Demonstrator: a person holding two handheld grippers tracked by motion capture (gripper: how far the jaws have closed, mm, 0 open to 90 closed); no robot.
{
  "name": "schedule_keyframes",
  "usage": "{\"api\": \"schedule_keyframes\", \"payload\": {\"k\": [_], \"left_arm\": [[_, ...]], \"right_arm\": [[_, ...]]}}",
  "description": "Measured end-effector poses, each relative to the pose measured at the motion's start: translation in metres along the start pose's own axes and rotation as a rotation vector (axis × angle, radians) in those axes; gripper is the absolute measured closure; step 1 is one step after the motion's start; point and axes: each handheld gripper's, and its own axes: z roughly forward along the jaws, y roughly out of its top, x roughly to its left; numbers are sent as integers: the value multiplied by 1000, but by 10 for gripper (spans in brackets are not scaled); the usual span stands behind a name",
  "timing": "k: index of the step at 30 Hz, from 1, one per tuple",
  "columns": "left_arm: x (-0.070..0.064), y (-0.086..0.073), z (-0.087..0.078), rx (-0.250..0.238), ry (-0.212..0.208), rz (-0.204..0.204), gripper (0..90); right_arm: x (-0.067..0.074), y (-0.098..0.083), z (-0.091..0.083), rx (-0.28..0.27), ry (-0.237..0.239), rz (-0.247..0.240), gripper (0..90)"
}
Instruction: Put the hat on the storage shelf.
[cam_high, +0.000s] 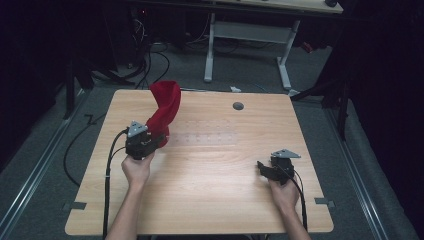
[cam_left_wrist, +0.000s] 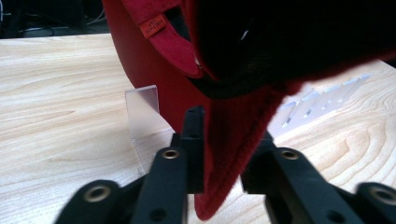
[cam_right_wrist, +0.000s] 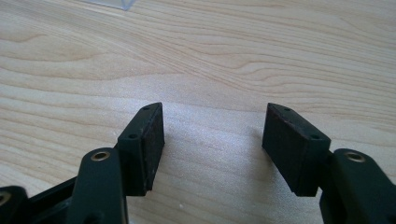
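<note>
Black two-jaw grippers (cam_high: 145, 142) (grey plates)

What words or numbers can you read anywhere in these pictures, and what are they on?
Small orange tag sewn on the red cap held in the left gripper: it carries tiny lettering, too small and blurred to read.
No other readable text, numbers or signs on the table or the right gripper.

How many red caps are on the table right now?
1: a red fabric cap, held up off the wooden table at its far left, its brim clamped in the left tool.
</note>
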Motion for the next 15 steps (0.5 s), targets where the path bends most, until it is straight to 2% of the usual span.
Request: {"api": "schedule_keyframes", "payload": {"k": [4, 8, 12, 15], "left_arm": [[-3, 0, -3, 4, -8, 14, 545], [-4, 0, -6, 15, -5, 20, 451], [-4, -1, -11, 15, -11, 11, 411], [-5, -1, -15, 22, -9, 22, 389]], "right_arm": [[0, 0, 0, 0, 0, 0, 391], [0, 0, 0, 0, 0, 0, 391], [0, 0, 0, 0, 0, 0, 391], [0, 0, 0, 0, 0, 0, 391]]}}
